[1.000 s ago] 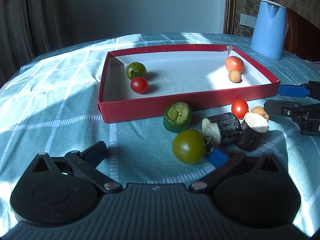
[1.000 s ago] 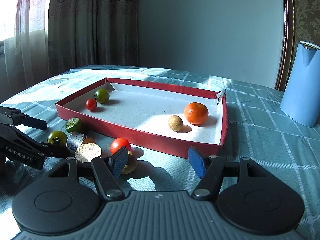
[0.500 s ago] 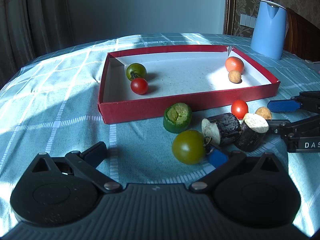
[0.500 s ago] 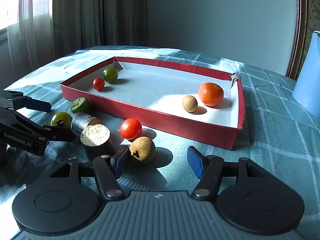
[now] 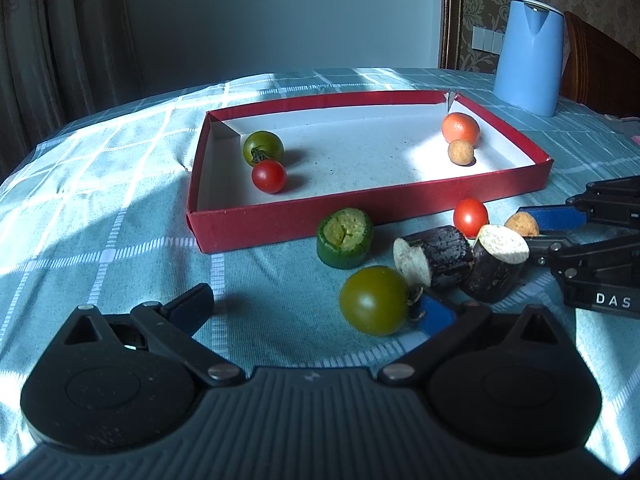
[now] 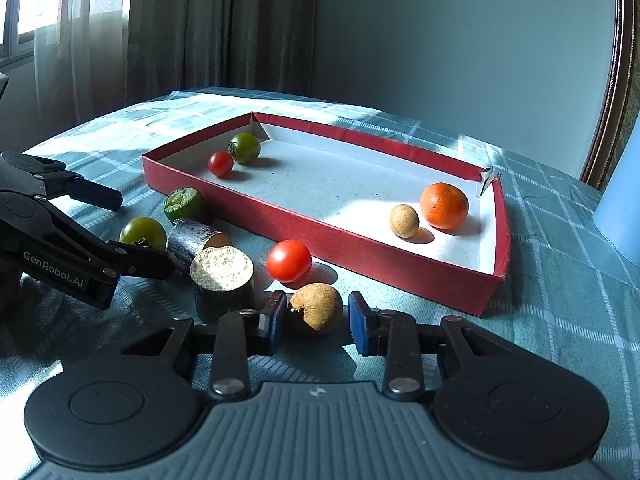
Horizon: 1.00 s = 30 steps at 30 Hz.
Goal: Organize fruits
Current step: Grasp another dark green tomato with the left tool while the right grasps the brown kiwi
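Right tool (image 6: 314, 322) jaws apart, straddling brown nut (image 6: 316, 306); left tool (image 5: 316, 304) apart, green tomato (image 5: 374, 300) between fingers.

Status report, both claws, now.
Right claw open, straddling the brown longan on the cloth, not yet closed. Left claw open, green tomato by its right finger. Eggplant piece sits close on the right claw's left.

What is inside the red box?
Four things lie in the red box: a green tomato and a red tomato at one end, an orange and a small tan ball at the other. Nothing else shows; the near wall hides a floor strip.
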Tool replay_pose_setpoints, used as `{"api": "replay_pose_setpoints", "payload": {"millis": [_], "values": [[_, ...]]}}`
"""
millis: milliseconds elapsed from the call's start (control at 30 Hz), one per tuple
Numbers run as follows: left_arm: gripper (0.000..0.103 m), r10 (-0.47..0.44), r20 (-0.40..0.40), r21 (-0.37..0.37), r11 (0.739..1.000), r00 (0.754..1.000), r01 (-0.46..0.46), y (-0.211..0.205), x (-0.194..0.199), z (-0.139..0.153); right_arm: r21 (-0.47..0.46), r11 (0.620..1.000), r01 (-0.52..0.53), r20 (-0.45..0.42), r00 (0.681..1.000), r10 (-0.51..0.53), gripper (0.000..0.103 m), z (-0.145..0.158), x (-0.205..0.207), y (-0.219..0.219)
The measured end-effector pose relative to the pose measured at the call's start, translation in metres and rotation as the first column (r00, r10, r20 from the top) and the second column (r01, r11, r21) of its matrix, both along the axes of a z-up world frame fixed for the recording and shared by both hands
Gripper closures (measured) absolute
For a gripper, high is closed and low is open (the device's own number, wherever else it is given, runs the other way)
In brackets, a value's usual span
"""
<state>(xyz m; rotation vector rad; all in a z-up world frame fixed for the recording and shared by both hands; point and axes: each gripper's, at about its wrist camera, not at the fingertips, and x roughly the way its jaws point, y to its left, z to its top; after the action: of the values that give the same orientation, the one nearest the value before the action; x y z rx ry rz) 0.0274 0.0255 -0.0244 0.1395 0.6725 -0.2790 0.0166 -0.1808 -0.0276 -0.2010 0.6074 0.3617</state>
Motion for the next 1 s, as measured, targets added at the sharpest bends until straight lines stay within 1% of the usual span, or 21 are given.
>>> {"api": "replay_pose_setpoints", "payload": {"millis": [67, 100, 133, 167, 200, 233, 267, 300, 333, 367, 400, 433, 500, 567, 667, 1000], "values": [[0.009, -0.013, 0.017, -0.002, 1.0, 1.0, 0.013, -0.001, -0.003, 0.001, 0.005, 1.0, 0.022, -0.002, 1.0, -0.022, 0.07, 0.0, 0.001, -0.002], [0.019, -0.03, 0.023, -0.006, 1.0, 0.999, 0.03, -0.002, -0.004, 0.002, 0.01, 1.0, 0.028, -0.005, 1.0, -0.028, 0.07, 0.001, 0.002, -0.004], [0.022, -0.04, 0.022, -0.003, 0.999, 0.999, 0.04, -0.003, -0.005, 0.002, 0.016, 0.999, 0.035, -0.01, 0.999, -0.035, 0.07, 0.001, 0.003, -0.005], [0.023, -0.045, 0.024, 0.006, 0.999, 0.999, 0.045, -0.005, -0.005, 0.002, 0.02, 0.999, 0.036, -0.013, 0.999, -0.036, 0.07, 0.001, 0.003, -0.006], [0.026, -0.052, 0.028, 0.005, 0.999, 0.998, 0.052, -0.006, -0.006, 0.002, 0.017, 0.999, 0.036, -0.012, 0.999, -0.036, 0.07, 0.001, 0.003, -0.006], [0.033, -0.061, 0.025, -0.004, 0.998, 0.998, 0.061, -0.006, -0.006, 0.002, 0.012, 0.999, 0.036, -0.008, 0.999, -0.036, 0.07, 0.001, 0.003, -0.005], [0.037, -0.073, 0.023, -0.013, 0.997, 0.997, 0.073, -0.005, -0.007, 0.003, 0.007, 0.999, 0.036, -0.006, 0.999, -0.036, 0.07, 0.001, 0.003, -0.004], [0.044, -0.085, 0.025, -0.016, 0.996, 0.996, 0.085, -0.006, -0.008, 0.003, 0.004, 0.999, 0.036, -0.004, 0.999, -0.036, 0.07, 0.001, 0.002, -0.004], [0.052, -0.102, 0.029, -0.015, 0.995, 0.994, 0.102, -0.008, -0.01, 0.003, 0.004, 0.999, 0.036, -0.004, 0.999, -0.036, 0.07, 0.001, 0.002, -0.004], [0.056, -0.119, 0.032, -0.014, 0.993, 0.992, 0.119, -0.01, -0.012, 0.003, 0.005, 0.999, 0.036, -0.004, 0.999, -0.036, 0.07, 0.001, 0.002, -0.004], [0.065, -0.135, 0.033, -0.016, 0.991, 0.99, 0.135, -0.011, -0.013, 0.004, 0.004, 0.999, 0.036, -0.004, 0.999, -0.036, 0.07, 0.001, 0.002, -0.004], [0.07, -0.145, 0.037, -0.013, 0.989, 0.989, 0.146, -0.013, -0.015, 0.004, 0.004, 0.999, 0.036, -0.003, 0.999, -0.036, 0.07, 0.001, 0.002, -0.004], [0.07, -0.149, 0.043, -0.001, 0.989, 0.988, 0.149, -0.015, -0.016, 0.004, 0.004, 0.999, 0.037, -0.003, 0.999, -0.037, 0.07, 0.001, 0.002, -0.004], [0.07, -0.148, 0.041, -0.006, 0.989, 0.988, 0.148, -0.015, -0.016, 0.004, 0.004, 0.999, 0.041, -0.002, 0.999, -0.041, 0.07, 0.001, 0.002, -0.004], [0.07, -0.148, 0.042, -0.004, 0.989, 0.988, 0.148, -0.015, -0.016, 0.004, 0.008, 0.999, 0.046, -0.003, 0.999, -0.046, 0.074, 0.001, 0.001, -0.005], [0.07, -0.147, 0.05, 0.0, 0.989, 0.988, 0.147, -0.015, -0.018, 0.004, 0.023, 0.998, 0.064, 0.002, 0.998, -0.064, 0.075, 0.001, 0.0, -0.008]]}}
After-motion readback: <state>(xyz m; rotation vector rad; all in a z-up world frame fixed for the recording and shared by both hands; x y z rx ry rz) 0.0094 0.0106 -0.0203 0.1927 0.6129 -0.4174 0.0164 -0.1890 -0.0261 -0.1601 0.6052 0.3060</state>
